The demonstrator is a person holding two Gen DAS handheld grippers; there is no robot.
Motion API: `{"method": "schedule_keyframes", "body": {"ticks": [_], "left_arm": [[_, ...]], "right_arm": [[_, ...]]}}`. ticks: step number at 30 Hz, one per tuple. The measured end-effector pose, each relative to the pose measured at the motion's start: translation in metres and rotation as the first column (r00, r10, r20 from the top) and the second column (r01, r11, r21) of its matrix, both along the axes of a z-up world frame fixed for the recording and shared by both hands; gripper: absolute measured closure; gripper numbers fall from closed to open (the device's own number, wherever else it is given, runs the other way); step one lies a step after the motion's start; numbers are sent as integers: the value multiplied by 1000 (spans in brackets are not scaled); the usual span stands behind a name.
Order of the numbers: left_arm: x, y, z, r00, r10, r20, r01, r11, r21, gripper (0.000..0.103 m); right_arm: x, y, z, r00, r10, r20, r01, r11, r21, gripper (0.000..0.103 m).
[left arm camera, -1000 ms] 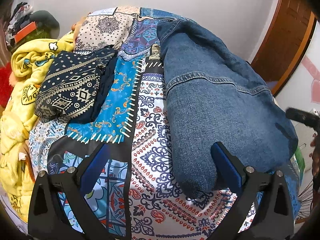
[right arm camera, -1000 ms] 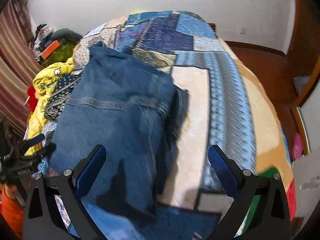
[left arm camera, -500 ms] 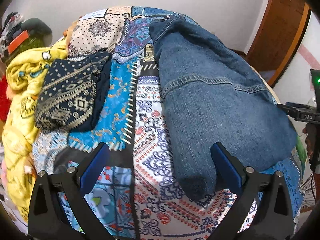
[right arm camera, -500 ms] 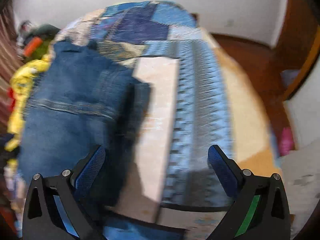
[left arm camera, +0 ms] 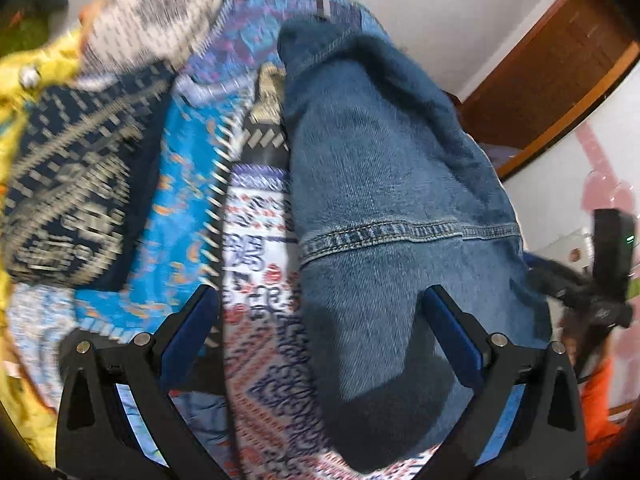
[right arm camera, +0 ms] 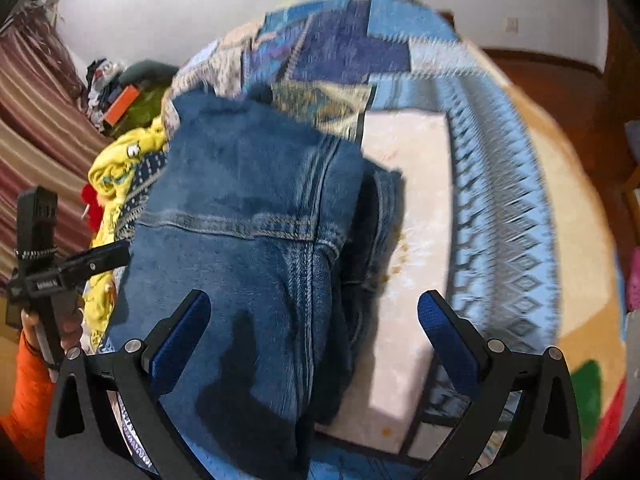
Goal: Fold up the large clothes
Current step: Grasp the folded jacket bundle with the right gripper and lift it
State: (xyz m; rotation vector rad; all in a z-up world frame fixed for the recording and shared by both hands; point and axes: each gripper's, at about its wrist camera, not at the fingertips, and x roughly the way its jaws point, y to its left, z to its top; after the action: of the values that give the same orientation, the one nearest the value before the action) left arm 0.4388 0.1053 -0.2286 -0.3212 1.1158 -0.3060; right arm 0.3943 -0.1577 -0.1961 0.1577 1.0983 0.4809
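Observation:
A folded blue denim garment [left arm camera: 384, 216] lies lengthwise on the patterned bedspread [left arm camera: 256, 248]. My left gripper [left arm camera: 320, 308] hovers open above its near left edge, nothing between the fingers. In the right wrist view the same denim garment [right arm camera: 248, 216] lies left of centre, its folded sleeve edge to the right. My right gripper [right arm camera: 314, 312] is open above the garment's near right edge, its left finger [right arm camera: 180, 336] over the denim. The other hand-held gripper [right arm camera: 44, 276] shows at the far left, held by a hand with an orange sleeve.
A folded navy patterned cloth [left arm camera: 76, 200] and a yellow blanket [left arm camera: 24, 92] lie left of the denim. Striped curtains [right arm camera: 36, 120] and a clutter pile [right arm camera: 116, 92] stand at the left. A wooden door [left arm camera: 560, 64] is at the right. The bed's right side [right arm camera: 496, 208] is bare bedspread.
Both grippers have dropped closer to the near end of the denim garment. The right view has swung back left over the garment. Both stay open.

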Motion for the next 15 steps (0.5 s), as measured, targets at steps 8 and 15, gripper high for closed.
{"method": "schedule_keyframes", "body": {"ticks": [8, 15], "left_arm": [[35, -2, -35, 992, -45, -117, 23, 983, -185, 0], [48, -20, -40, 990, -104, -100, 80, 973, -218, 10]], "right_arm": [[32, -5, -36, 988, 23, -155, -1, 990, 139, 0], [51, 0, -49, 974, 57, -218, 1, 967, 256, 16]]}}
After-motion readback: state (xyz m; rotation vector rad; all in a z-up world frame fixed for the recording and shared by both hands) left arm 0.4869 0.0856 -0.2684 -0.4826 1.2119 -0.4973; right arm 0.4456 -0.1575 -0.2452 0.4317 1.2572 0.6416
